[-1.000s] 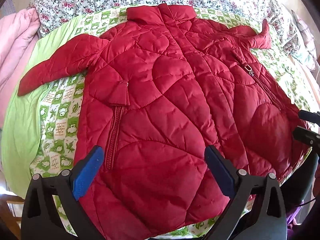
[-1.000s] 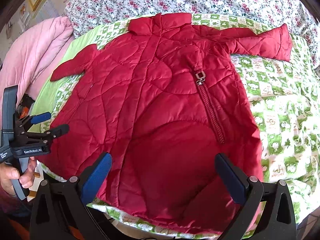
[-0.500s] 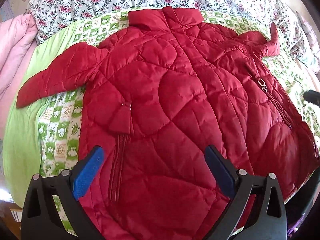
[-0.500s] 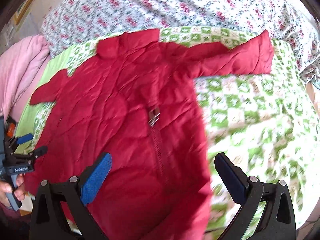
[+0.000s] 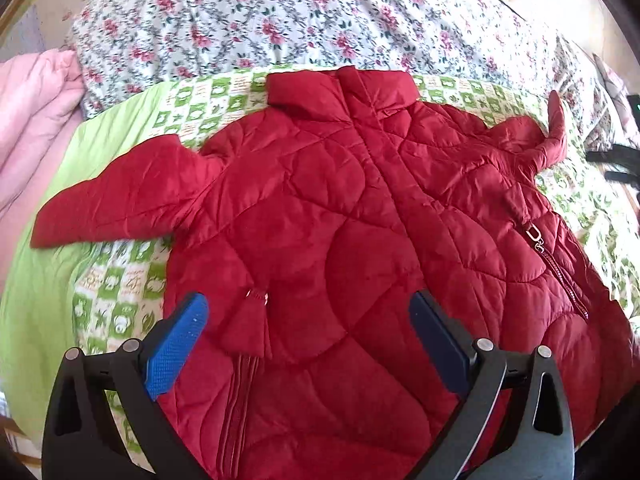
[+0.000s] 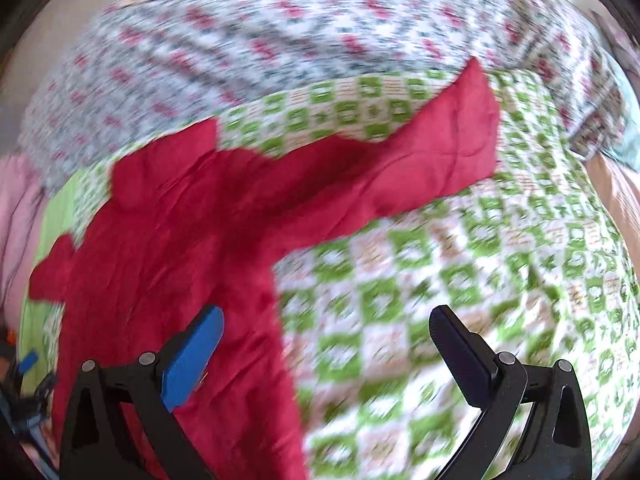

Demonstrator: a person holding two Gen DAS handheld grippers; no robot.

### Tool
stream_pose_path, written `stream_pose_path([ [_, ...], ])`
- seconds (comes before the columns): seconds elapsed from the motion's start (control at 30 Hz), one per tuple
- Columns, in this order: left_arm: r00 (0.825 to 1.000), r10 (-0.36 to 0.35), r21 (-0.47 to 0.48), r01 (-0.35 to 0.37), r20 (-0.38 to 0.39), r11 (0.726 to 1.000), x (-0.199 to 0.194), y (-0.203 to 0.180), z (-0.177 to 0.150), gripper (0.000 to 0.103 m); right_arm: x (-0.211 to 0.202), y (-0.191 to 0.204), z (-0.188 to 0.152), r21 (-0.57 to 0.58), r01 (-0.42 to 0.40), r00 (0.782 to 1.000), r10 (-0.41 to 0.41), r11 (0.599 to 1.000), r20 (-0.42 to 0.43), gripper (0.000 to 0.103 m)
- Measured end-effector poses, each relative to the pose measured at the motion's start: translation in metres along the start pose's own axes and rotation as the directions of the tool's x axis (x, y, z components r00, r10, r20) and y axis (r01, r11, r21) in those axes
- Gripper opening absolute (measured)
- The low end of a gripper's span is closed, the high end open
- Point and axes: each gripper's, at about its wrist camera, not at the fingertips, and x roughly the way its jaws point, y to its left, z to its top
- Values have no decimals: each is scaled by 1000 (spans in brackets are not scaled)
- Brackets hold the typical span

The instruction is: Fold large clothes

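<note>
A red quilted jacket [image 5: 344, 240] lies flat and front up on a green checked bed cover [image 5: 120, 304], collar at the far side, both sleeves spread out. My left gripper [image 5: 308, 344] is open and empty above the jacket's lower front. My right gripper [image 6: 326, 354] is open and empty, over the jacket's right edge and the cover. The blurred right wrist view shows the jacket [image 6: 180, 240] and its right sleeve [image 6: 432, 152] stretched to the right.
A floral quilt [image 5: 280, 20] lies across the far side of the bed. A pink blanket [image 5: 32, 112] is bunched at the left. The green checked cover [image 6: 480, 280] lies bare right of the jacket.
Both grippers have moved forward over the jacket. The right one has swung to the right, toward the right sleeve and the bare cover. Both stay open.
</note>
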Motion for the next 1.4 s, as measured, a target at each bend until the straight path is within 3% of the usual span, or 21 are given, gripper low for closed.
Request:
stream_pose_path([
  [0.17,997,32,40,-29,-66,999,21,-3,9,101,25,-33,44,113,15,999,-19,994,41,102],
  [0.3,991,54,39,-49,-125,998,40,-3,10,101,49,-65,88,213,70,994,-87,975,71,102],
  [0.43,986,100,41,-95,-131,995,50,-5,13,101,74,-92,124,299,94,991,-117,950,62,101],
  [0.57,981,147,28,-145,-127,989,56,-1,21,101,101,-110,137,358,119,991,-134,926,19,100],
  [0.63,980,152,25,-150,-129,988,59,2,23,101,115,-117,137,367,141,989,-148,920,-8,91],
  [0.7,980,152,22,-150,-131,988,62,4,24,101,124,-121,134,368,128,991,-132,921,-15,67],
  [0.73,980,153,23,-151,-131,988,63,4,24,101,126,-121,133,361,123,992,-127,925,-12,62],
  [0.8,979,157,24,-155,-133,988,64,6,24,101,126,-116,132,337,110,993,-120,935,8,33],
  [0.9,979,145,11,-145,-142,989,66,10,24,101,118,-98,131,277,69,995,-87,958,55,16],
  [1.17,982,121,-23,-126,-143,992,61,26,20,101,75,0,123,52,-109,984,100,993,147,12],
  [1.27,983,115,-40,-122,-145,992,56,34,19,101,64,51,108,-52,-184,972,189,982,137,12],
  [1.4,984,109,-64,-119,-141,991,51,46,16,101,56,123,80,-169,-307,942,324,937,85,12],
])
